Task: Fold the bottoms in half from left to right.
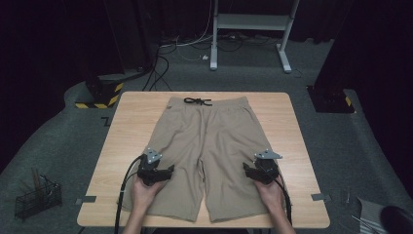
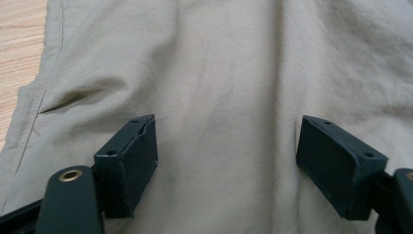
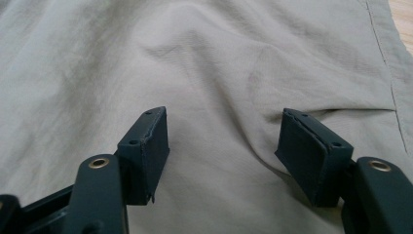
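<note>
A pair of khaki shorts (image 1: 207,141) lies flat on the wooden table (image 1: 126,126), waistband and black drawstring (image 1: 197,101) at the far end. My left gripper (image 1: 155,171) hovers over the left leg of the shorts (image 2: 214,87), jaws open, nothing between them. My right gripper (image 1: 260,170) hangs over the right leg (image 3: 214,73), jaws wide open above the cloth. A pocket slit (image 3: 341,111) shows beside the right jaw, and a pocket opening (image 2: 63,100) lies left of the left gripper's jaws.
A white desk frame (image 1: 251,29) and cables stand on the floor beyond the table. A wire basket (image 1: 38,197) sits on the floor at the lower left. Bare wood borders the shorts on both sides.
</note>
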Tool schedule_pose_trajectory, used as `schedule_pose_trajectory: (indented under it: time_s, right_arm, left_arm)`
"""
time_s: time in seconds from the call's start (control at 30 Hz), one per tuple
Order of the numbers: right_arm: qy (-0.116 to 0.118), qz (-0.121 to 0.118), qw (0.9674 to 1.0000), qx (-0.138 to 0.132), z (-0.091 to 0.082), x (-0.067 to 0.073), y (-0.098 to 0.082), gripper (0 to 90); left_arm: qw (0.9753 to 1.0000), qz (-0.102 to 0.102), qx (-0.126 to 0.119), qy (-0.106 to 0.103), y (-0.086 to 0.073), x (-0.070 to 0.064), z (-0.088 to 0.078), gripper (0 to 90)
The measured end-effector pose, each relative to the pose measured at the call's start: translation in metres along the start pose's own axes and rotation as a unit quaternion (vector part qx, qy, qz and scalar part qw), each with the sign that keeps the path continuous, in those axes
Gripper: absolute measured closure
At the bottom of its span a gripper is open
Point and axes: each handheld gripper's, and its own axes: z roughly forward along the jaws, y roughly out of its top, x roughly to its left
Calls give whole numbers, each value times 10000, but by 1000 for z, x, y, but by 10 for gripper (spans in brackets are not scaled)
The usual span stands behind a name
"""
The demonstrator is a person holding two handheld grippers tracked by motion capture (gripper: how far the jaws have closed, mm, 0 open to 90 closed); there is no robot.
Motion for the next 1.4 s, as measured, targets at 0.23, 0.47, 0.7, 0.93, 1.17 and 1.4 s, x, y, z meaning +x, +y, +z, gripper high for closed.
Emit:
schedule_pose_trajectory:
  time_s: [0.23,0.47,0.7,0.93,1.17,1.4]
  right_arm:
    - [-3,-17,10000,-10,0,0,0,365]
    - [28,-25,10000,26,-1,1,0,371]
    - [34,-55,10000,72,-2,1,1,376]
    - [42,-55,9999,100,-3,3,1,421]
    - [54,-76,9999,145,-5,3,0,421]
    - [56,-74,9998,198,-8,5,-1,421]
  left_arm:
    - [10000,9,7,-13,0,0,0,231]
    - [10000,-42,-12,6,-1,-3,-2,247]
    - [9999,-73,81,5,1,-4,-2,261]
    - [9999,-16,99,-11,2,-4,-2,276]
    - [10000,-37,23,-13,-1,-5,-3,276]
    - [10000,-58,-20,-5,-5,-7,-6,277]
